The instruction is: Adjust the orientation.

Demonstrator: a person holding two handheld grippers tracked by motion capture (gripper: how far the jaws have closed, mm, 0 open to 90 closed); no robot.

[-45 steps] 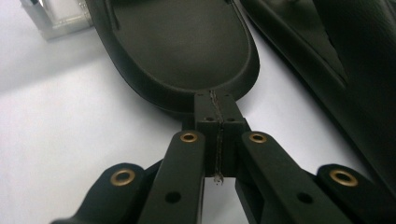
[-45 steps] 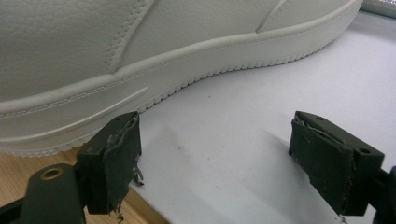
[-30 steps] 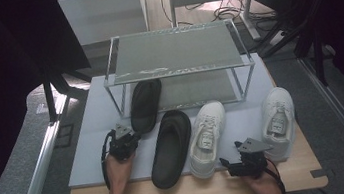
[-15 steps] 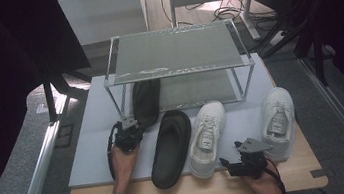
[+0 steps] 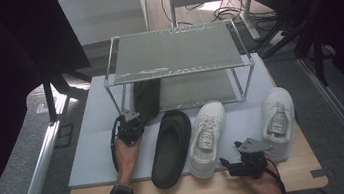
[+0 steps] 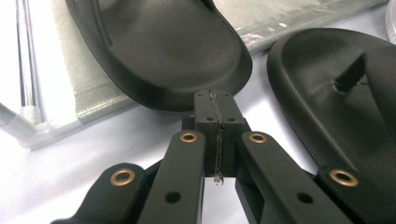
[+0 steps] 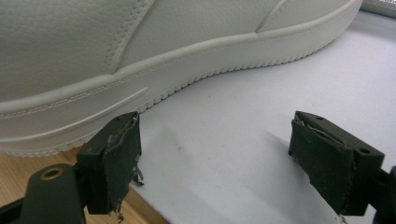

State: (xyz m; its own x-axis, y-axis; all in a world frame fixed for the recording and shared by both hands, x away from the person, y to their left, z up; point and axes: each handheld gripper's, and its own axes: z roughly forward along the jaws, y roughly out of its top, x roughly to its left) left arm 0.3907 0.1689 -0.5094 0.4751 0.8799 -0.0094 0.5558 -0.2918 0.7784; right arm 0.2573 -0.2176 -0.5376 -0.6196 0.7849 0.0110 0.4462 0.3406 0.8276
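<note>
- The left gripper (image 5: 129, 129), jaws pressed together on nothing, points its closed tip at the heel of the black rubber slide sandal (image 6: 159, 46) lying partly under the clear two-tier shoe rack (image 5: 175, 58) — touching or just short, I cannot tell.
- Its twin, the second black slide (image 5: 170, 145), lies just beside it on the grey mat (image 5: 89, 138).
- Judged step: nudging that sandal onto the lower shelf.
- Next move likely calls for a straight, level push.
- The right gripper (image 7: 233, 163), jaws apart and empty, rests beside a white leather sneaker (image 7: 140, 60).
</note>
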